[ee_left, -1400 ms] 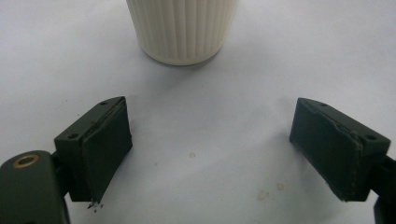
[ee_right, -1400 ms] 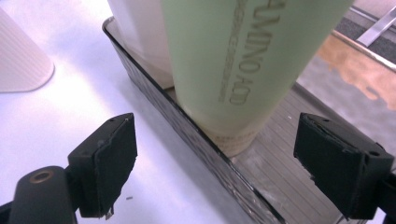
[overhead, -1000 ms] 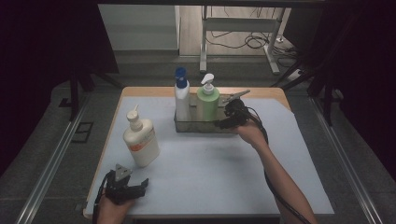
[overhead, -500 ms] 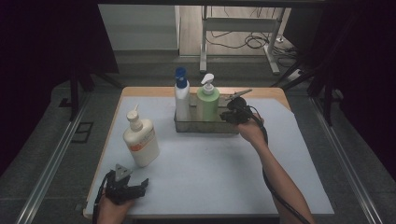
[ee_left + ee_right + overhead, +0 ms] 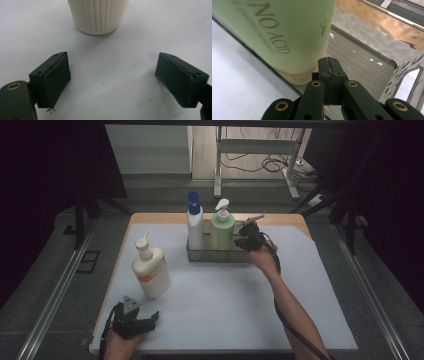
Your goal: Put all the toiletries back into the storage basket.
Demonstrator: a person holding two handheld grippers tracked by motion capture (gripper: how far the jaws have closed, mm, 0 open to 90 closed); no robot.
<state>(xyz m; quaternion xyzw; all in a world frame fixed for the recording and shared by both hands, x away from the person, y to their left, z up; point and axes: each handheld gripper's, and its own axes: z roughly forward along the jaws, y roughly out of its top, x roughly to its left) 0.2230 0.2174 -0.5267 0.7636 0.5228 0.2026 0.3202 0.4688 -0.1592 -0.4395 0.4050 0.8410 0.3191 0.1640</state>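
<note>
At the metal tray (image 5: 200, 256), right tool (image 5: 246, 239) had just clenched empty beside green bottle (image 5: 222, 229); blue-capped bottle (image 5: 194, 222) inside, cream bottle (image 5: 150, 270) outside; left tool (image 5: 142, 321) released.

A brushed, reflective metal is seen in the tray (image 5: 367, 62). Beside its wall, the green bottle (image 5: 287, 32) is finished in smooth, satin plastic. Well away from the tray, the cream bottle (image 5: 97, 15) is moulded in ribbed matt plastic, on a matt table cover (image 5: 112, 72).
</note>
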